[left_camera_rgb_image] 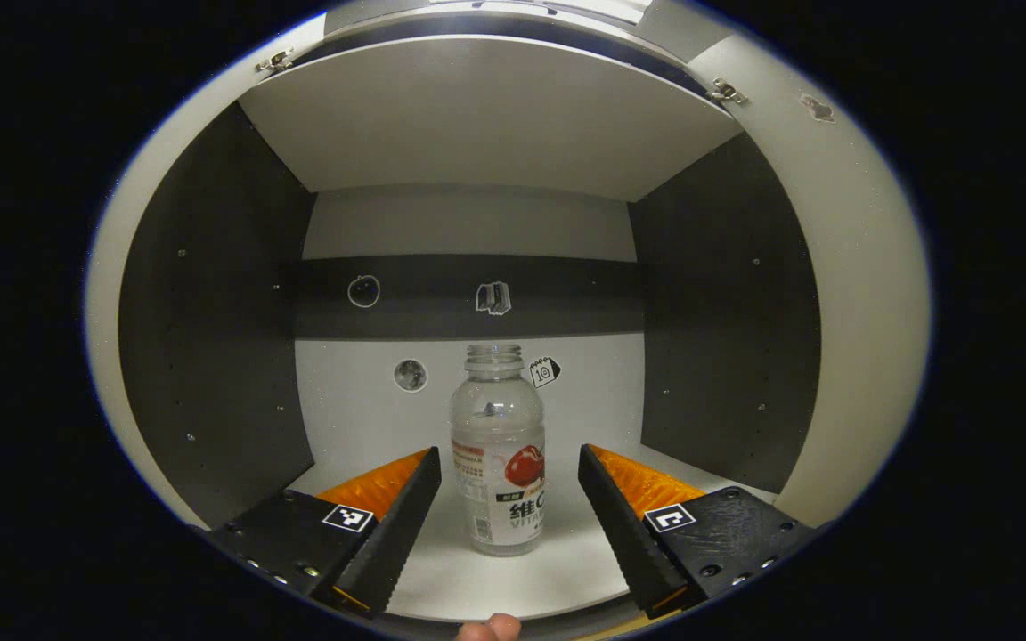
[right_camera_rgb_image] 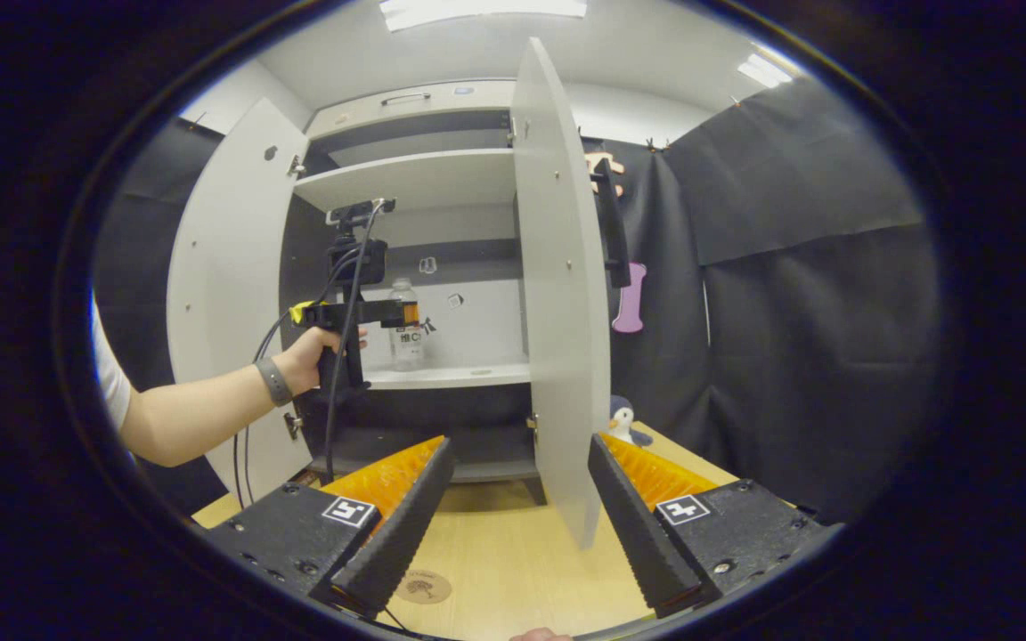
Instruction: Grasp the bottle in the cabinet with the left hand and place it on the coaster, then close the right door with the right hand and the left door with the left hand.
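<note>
Left gripper view puts the left claw (left_camera_rgb_image: 508, 499) spread wide, bottle (left_camera_rgb_image: 497, 450) upright between its fingers untouched, so push farther in, then squeeze at the label.

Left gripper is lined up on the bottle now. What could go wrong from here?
The bottle is uncapped, tall and light-looking; with the left gripper open around it, one finger touching first could tip it. On withdrawal, the open right door stands close beside the path toward the coaster.
</note>
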